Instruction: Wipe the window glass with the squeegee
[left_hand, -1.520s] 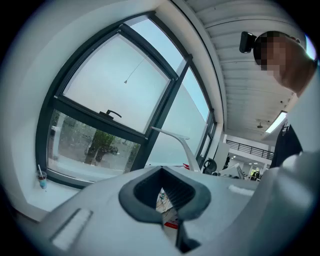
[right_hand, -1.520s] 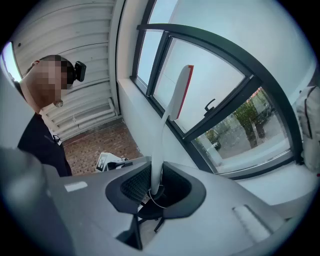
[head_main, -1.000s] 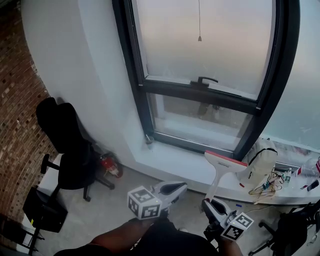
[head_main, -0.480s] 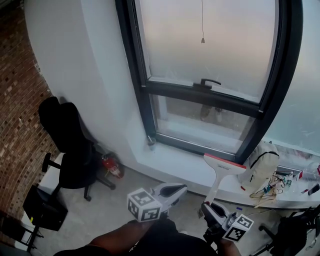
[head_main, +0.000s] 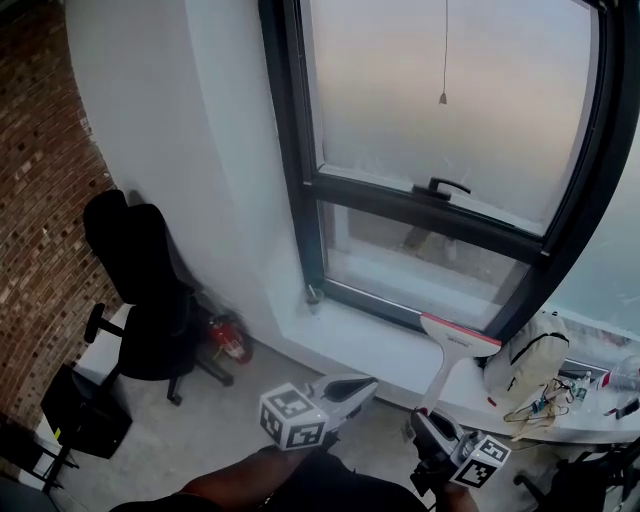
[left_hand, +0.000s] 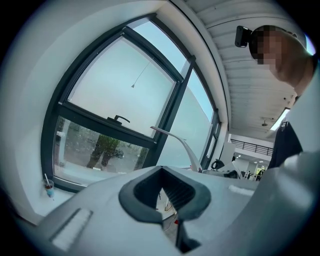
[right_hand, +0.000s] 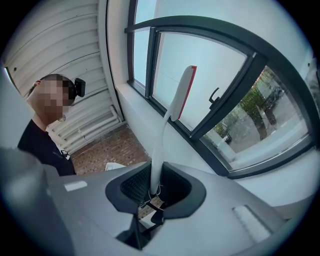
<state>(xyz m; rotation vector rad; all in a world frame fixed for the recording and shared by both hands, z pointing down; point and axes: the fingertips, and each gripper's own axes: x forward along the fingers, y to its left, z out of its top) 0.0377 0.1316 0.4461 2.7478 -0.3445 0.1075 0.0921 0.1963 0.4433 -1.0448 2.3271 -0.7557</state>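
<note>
The squeegee (head_main: 452, 352) is white with a red blade strip and stands upright, its head level with the sill, short of the glass. My right gripper (head_main: 432, 432) is shut on the squeegee's handle (right_hand: 156, 165) low in the head view; the blade (right_hand: 183, 92) points up toward the window. The window glass (head_main: 470, 110) is frosted above and clear below, in a black frame (head_main: 296, 150) with a black handle (head_main: 447, 186). My left gripper (head_main: 346, 388) hovers to the left of the squeegee, shut with nothing in it (left_hand: 167, 192). The squeegee (left_hand: 176, 141) shows beyond it.
A white sill (head_main: 345, 335) runs under the window, with a small cup (head_main: 314, 296) in its left corner and a white bag (head_main: 525, 365) and cables at the right. A black office chair (head_main: 140, 290), a red fire extinguisher (head_main: 228, 340) and a brick wall (head_main: 40, 200) stand at the left.
The head view has shifted, so the window sits further right and larger. Both grippers and the upright squeegee sit slightly lower and further right in view; the grip is unchanged.
</note>
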